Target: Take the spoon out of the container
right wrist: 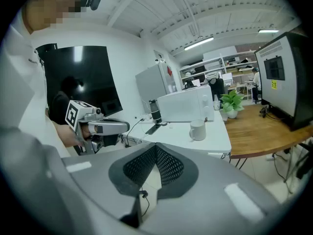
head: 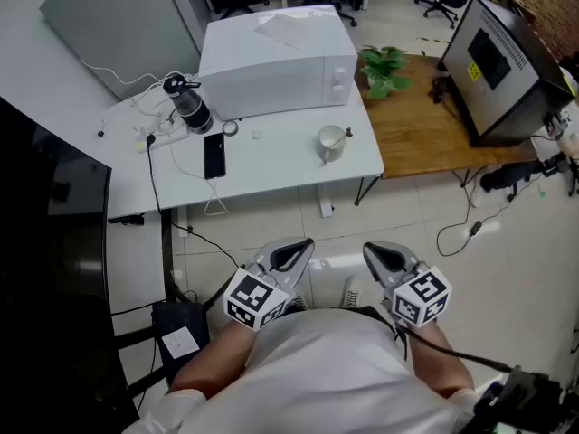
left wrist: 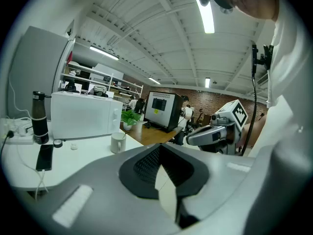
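In the head view, the cup [head: 331, 143] stood on the white table [head: 280, 165], near the front edge and just in front of the microwave [head: 276, 61]. The spoon [head: 343, 136] was in the cup, and its thin handle leaned out over the rim to the right. A phone [head: 214, 155] lay flat well to the left of the cup. The left gripper [head: 299, 248] and the right gripper [head: 377, 253] were held low, close to the person's body, over the floor. Both were well away from the table and the cup.

In the left gripper view, the two black pads were pressed together at the tips. Nothing was between them. The cup looked small and was far off on the table.

In the right gripper view, the pads were also pressed together at the tips, with nothing in them. The cup was far ahead, and the spoon was too small to make out.

The spoon looked thin, hard and light, and it was probably smooth and slippery. The best place to pinch it seemed to be the bit of handle sticking out above the rim. The cup looked light, so it might tip or slide if the spoon caught on it. The other gripper could hold the cup steady.
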{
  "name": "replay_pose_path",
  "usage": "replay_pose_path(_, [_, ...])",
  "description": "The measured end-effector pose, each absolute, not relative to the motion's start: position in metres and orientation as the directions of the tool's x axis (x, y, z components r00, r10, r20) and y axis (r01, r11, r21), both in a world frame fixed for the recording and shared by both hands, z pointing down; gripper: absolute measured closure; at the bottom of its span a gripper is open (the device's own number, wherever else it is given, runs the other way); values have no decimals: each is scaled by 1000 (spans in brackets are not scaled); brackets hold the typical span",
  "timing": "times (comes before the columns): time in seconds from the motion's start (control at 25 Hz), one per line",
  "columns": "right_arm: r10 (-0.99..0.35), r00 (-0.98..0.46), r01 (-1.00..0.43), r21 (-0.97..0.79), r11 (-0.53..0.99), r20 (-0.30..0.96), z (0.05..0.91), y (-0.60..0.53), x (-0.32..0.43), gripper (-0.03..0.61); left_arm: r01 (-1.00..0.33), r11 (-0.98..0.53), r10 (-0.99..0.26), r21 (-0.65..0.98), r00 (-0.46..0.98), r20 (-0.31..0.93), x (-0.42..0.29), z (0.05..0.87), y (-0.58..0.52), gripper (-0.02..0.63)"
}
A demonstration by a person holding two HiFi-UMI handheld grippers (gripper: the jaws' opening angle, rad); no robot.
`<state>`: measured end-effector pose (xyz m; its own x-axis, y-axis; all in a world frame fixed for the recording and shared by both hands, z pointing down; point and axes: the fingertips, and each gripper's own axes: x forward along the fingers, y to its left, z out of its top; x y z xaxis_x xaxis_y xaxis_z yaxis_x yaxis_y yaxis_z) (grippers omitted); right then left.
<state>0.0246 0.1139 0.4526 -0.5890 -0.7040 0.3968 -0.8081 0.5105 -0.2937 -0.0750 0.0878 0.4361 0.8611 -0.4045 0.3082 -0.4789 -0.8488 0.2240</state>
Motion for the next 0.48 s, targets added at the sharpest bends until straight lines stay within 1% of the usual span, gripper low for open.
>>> replay_pose_path(0.48, [-730, -546, -838, -253, 484, 412, 450, 79, -20, 571, -465, -853, -391, 237, 870, 300, -131, 447, 55, 609])
